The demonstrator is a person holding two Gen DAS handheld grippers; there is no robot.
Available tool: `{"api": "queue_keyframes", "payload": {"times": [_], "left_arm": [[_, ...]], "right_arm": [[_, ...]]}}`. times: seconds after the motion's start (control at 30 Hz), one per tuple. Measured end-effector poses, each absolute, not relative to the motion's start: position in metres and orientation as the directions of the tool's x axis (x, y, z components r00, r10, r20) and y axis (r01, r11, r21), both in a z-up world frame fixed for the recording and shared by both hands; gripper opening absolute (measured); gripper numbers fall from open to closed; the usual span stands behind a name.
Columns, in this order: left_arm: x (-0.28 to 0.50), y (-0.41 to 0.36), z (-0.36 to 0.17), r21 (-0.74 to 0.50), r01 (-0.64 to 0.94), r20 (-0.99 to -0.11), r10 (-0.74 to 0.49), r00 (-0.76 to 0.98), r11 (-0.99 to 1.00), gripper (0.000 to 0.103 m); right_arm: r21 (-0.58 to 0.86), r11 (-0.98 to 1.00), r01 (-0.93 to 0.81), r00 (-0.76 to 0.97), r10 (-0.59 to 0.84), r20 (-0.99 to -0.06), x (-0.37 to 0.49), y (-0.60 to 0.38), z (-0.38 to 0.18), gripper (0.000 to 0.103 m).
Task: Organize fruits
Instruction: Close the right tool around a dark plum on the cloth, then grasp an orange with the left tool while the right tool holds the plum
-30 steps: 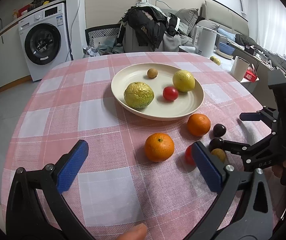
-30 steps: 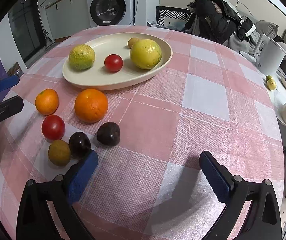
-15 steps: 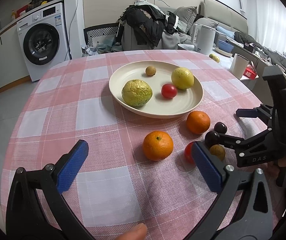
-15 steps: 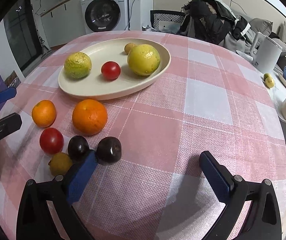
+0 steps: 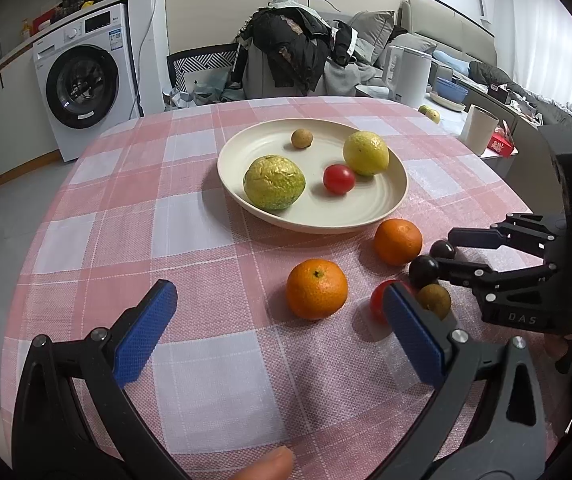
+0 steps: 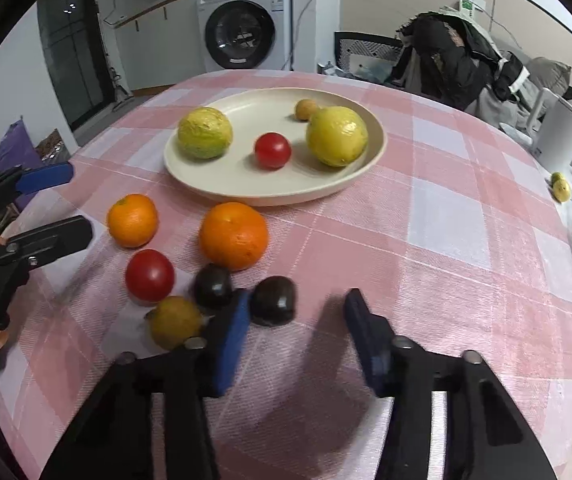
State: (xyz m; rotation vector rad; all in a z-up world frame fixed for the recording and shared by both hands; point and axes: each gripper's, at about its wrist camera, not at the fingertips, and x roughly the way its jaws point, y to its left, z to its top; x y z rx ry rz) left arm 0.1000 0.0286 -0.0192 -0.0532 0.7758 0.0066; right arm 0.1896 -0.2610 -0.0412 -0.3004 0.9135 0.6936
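The right gripper, jaws apart, straddles a dark plum on the checked surface near the plate, ready to close; the left gripper hovers, jaws wide apart.

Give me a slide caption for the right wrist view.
Open right claw closing around a dark round plum beside loose oranges and tomato, near the cream plate of fruit.
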Motion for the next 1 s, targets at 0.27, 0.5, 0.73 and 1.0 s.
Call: {"api": "queue_keyframes", "payload": {"times": [0.27,0.5,0.73,1.0], "left_arm": [[0.102,0.032,-0.023,-0.059,-0.028,-0.711,-0.022,0.703,0.998,0.102],[0.104,0.035,-0.025,-0.063,-0.031,-0.718,-0.024,0.696,0.998,0.102],[0.114,0.04,-0.037,-0.077,-0.059,-0.741,-0.017,0.671,0.995,0.102],[0.13,0.045,-0.053,-0.127,-0.065,-0.78,-0.059,0.622,0.99,0.089]], "right_arm": [[0.078,0.713,-0.697,0.387,0.465,-0.796,0.183,-0.258,-0.039,0.024],[0.081,0.706,-0.703,0.403,0.49,-0.773,0.179,-0.261,-0.03,0.024],[0.089,0.717,-0.692,0.431,0.509,-0.745,0.178,-0.268,-0.019,0.024],[0.106,0.729,-0.677,0.45,0.523,-0.723,0.182,-0.276,-0.012,0.024]]}}
